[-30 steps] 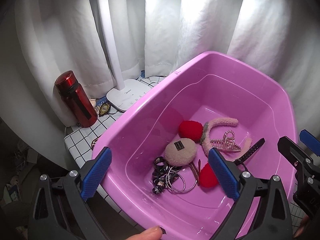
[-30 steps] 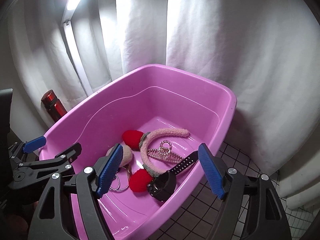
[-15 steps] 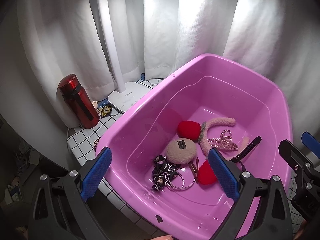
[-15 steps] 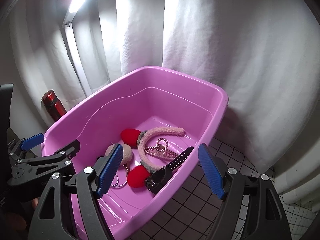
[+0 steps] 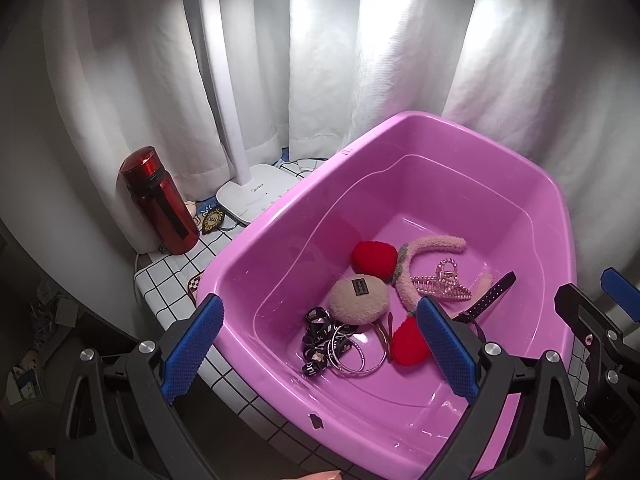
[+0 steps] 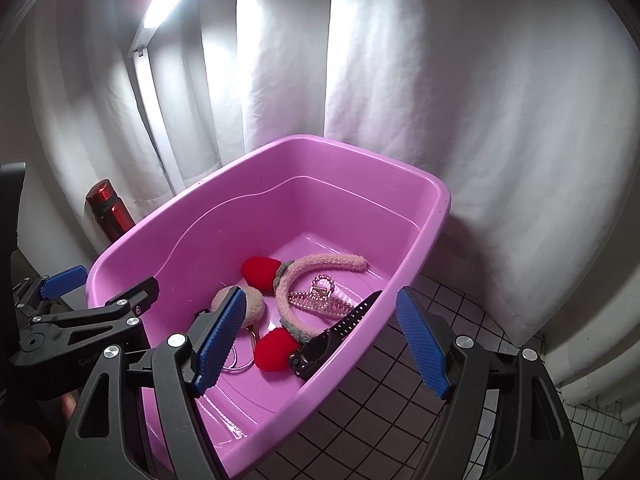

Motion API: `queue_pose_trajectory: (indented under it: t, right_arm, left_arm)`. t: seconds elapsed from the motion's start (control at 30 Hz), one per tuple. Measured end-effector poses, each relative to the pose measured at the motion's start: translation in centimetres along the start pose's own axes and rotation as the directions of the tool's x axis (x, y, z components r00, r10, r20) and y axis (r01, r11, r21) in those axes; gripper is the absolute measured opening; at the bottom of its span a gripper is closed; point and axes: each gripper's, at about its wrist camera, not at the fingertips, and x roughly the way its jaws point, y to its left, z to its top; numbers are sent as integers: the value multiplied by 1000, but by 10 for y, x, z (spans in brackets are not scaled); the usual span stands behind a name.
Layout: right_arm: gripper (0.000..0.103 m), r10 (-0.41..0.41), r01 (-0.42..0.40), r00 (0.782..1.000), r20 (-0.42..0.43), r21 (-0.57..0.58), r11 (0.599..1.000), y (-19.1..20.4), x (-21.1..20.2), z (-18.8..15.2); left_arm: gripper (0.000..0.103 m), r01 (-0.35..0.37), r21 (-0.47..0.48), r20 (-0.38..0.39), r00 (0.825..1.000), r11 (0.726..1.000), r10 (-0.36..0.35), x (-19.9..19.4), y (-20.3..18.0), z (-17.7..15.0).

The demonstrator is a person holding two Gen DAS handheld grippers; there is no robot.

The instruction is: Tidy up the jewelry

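**All the jewelry sits in the tub**

Our left tongs and right tongs are wide open and hold nothing. The jewelry lies below and ahead of them in the pink tub. We think sorting remains.

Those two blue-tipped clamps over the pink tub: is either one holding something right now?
Left gripper: open, holding nothing.
Right gripper: open, holding nothing.
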Motion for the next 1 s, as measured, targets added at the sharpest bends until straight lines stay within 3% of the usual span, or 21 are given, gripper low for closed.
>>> queue_pose_trajectory:
  t: [1.0]
  right_arm:
    - [74,-7,7,1000,11,1,1000,-1,-12,-6]
  left_arm:
    - [95,-3,5,4,1000,1000,3,-11,-1,-7]
